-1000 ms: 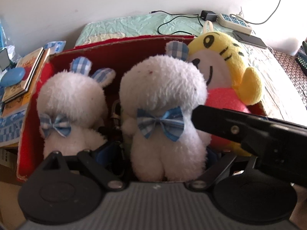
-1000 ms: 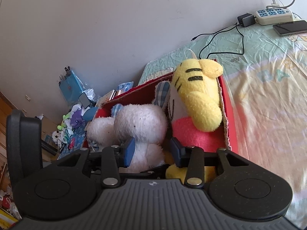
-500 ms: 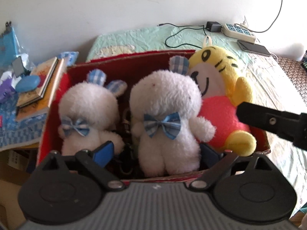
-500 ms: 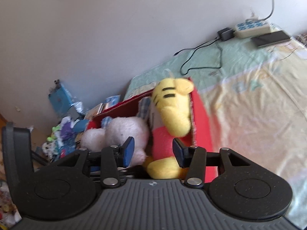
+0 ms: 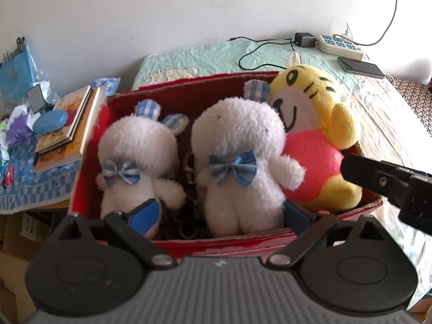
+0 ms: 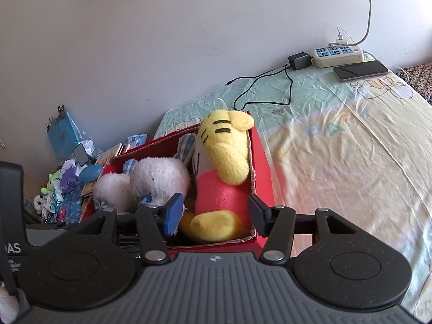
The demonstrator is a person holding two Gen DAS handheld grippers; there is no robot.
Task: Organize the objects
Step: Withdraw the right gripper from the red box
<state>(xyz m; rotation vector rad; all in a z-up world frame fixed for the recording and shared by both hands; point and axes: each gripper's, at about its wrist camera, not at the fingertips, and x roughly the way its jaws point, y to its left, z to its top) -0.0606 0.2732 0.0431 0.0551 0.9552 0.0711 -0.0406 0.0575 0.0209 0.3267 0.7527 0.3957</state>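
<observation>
A red cardboard box [image 5: 189,81] stands on the bed and holds three plush toys upright. They are a white bunny [image 5: 135,145] with a blue bow, a second white bunny [image 5: 237,135], and a yellow tiger [image 5: 310,124] in a pink shirt. My left gripper [image 5: 221,216] hovers at the box's near wall. Its jaws are opening on either side of the second bunny's legs, and the pads do not press on it. My right gripper [image 6: 216,216] is also opening, its pads apart from the tiger [image 6: 224,167] that sits between them. The box [image 6: 260,162] shows in that view too.
Stacked books [image 5: 67,124] with a blue case [image 5: 50,121] lie left of the box. Small toys and clutter [image 6: 54,189] lie on the floor side. A power strip [image 5: 340,44], phone [image 5: 360,67] and black cable [image 6: 270,94] lie on the bed sheet [image 6: 351,162] by the wall.
Both pairs of jaws have spread wider. Both grippers have drawn back and up from the box, so more of the box and bed shows. The toys stay in the box.
</observation>
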